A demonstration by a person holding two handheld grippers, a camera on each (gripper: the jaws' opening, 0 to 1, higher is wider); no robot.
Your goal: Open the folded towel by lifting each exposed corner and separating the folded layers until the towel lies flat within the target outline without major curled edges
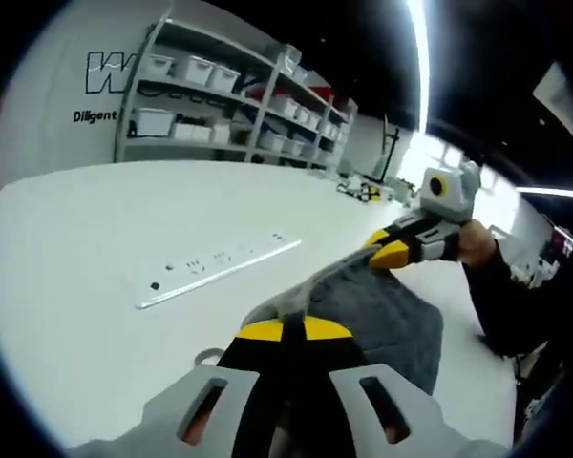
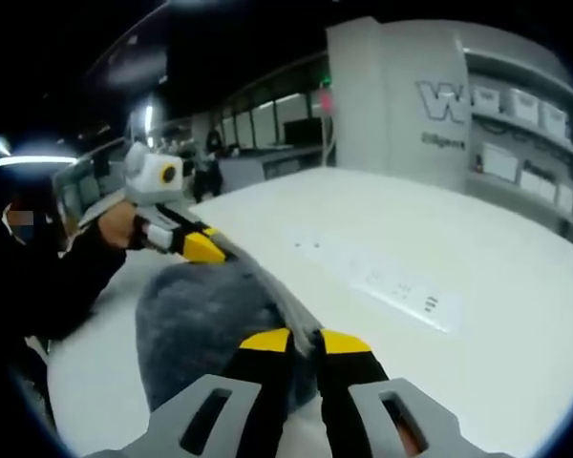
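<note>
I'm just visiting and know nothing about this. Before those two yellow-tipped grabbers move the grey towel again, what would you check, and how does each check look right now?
1. Left gripper has the towel: ok, jaws shut on its edge.
2. Right gripper has the towel: ok, jaws shut on the edge.
3. Edge between the grippers is taut: ok, it runs straight from one to the other.
4. Towel lies flat: not ok, it hangs bunched onto the white table.
5. Target outline is in place: cannot tell, none is visible.
6. White power strip is out of the way: ok, it lies apart from the towel.
</note>
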